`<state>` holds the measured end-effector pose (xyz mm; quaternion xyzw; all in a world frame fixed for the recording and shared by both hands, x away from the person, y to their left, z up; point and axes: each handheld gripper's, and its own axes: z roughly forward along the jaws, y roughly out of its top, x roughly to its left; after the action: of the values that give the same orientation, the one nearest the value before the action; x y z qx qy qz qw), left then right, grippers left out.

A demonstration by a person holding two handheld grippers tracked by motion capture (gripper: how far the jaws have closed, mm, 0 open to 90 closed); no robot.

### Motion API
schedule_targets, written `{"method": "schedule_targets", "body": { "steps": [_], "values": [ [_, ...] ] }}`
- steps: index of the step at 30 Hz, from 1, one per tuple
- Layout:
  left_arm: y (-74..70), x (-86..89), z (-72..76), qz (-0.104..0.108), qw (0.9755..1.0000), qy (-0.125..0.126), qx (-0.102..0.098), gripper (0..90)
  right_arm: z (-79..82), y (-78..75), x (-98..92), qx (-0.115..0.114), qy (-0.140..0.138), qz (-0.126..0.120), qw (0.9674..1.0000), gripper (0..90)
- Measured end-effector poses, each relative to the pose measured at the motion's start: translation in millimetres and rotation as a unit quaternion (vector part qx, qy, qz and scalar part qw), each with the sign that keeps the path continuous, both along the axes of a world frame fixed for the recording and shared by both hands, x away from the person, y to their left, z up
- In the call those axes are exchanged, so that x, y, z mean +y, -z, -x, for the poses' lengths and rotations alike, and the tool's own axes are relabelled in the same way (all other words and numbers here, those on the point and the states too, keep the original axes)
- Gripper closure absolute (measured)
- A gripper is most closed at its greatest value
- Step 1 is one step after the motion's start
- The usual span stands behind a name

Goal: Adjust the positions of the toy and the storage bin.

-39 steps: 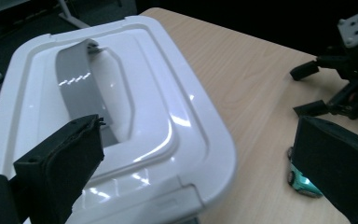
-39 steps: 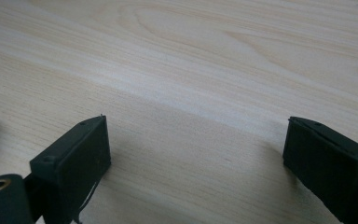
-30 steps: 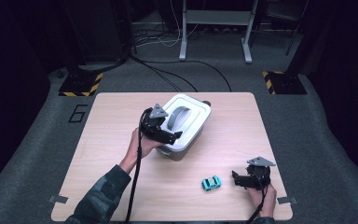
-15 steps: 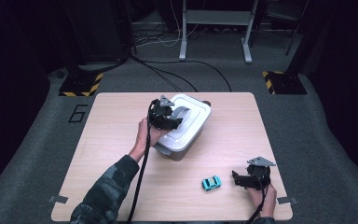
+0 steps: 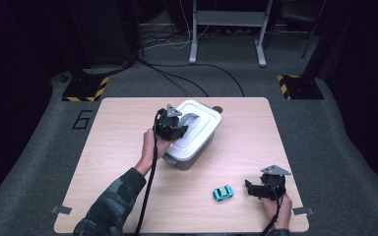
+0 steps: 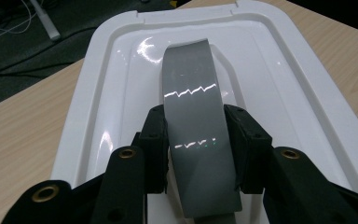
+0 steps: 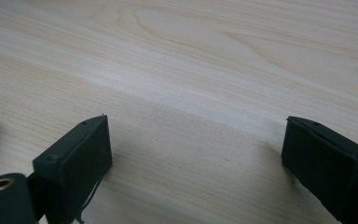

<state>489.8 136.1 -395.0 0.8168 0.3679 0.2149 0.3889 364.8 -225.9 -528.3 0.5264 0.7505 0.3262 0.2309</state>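
Note:
A white lidded box stands on the wooden table, its lid crossed by a grey strap handle. My left gripper sits over the lid's near end. Its jaws have just been closing, and in the left gripper view the gripper is shut on the handle, pads pressing both edges. My right gripper rests low near the table's front right. It is open with bare wood between the jaws. A teal toy car lies just left of it.
The box's grey body shows under the lid. A small dark knob lies behind the box. Black cables and a metal stand are on the floor beyond the table's far edge.
My left gripper has moved forward over the lid and its jaws have closed onto the grey handle. The right gripper and the toy car are where they were.

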Motion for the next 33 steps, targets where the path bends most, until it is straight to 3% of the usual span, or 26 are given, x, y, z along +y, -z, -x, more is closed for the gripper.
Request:
{"method": "schedule_targets", "body": {
  "steps": [12, 23, 33],
  "values": [
    [1.3, 24.4, 20.1, 0.018, 0.9998, 0.006, 0.008, 63.1, 0.1, 0.0, 0.0, -0.001, 0.001, 0.0, 1.0, 8.0],
    [2.0, 42.0, 40.9, 0.013, 0.9996, 0.023, 0.003, 63.3, 0.2, 0.0, 0.1, -0.001, 0.001, 0.0, 1.0, 8.0],
    [3.0, 55.5, 56.8, 0.02, 0.999, 0.04, 0.004, 63.8, 0.3, -0.1, 0.1, 0.0, 0.002, 0.001, 1.0, 8.0]
  ]
}}
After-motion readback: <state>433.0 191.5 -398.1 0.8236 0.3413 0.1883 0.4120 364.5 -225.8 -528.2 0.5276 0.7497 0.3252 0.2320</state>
